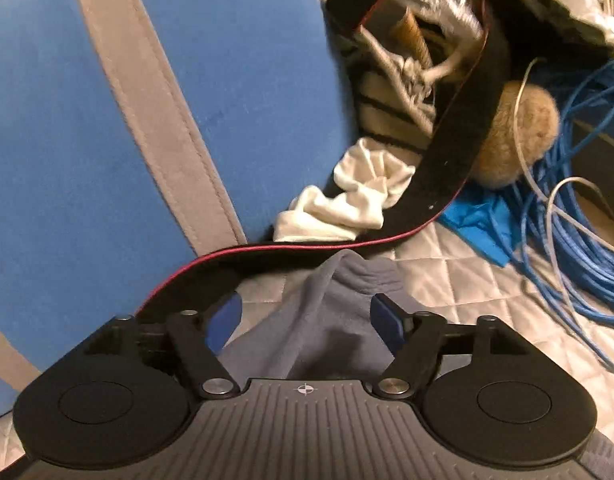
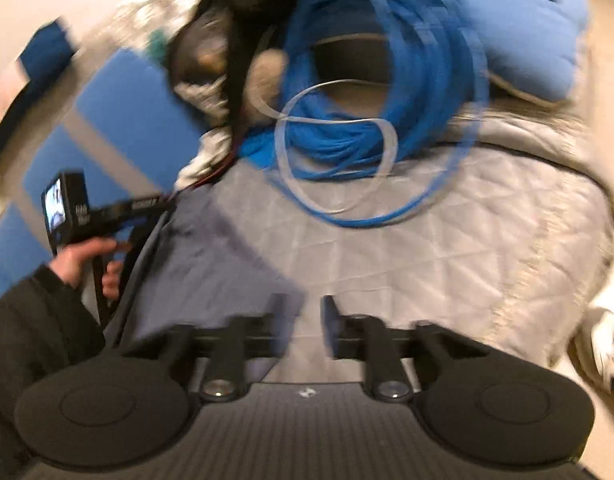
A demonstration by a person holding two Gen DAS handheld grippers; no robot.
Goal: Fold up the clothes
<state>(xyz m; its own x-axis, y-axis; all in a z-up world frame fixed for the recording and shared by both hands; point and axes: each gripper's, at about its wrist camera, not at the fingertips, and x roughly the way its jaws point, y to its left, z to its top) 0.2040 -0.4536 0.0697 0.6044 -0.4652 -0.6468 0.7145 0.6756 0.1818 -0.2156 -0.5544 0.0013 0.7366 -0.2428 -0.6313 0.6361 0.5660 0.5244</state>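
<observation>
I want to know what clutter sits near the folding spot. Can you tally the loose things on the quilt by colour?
Blue: 2, the cable coil and a bright blue cloth
Grey-blue: 1, the garment between the open left tongs
White: 1, a crumpled cloth
Black: 1, a strap with red edging
Tan: 1, a fuzzy ball
Total: 6

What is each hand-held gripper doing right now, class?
Left hand-held gripper: open, grey garment between its fingers, not clamped.
Right hand-held gripper: open, holding nothing.

garment [image 1: 327, 320] grey-blue | quilt [image 2: 447, 248] pale grey, diamond-stitched | cable [image 2: 387, 80] blue
</observation>
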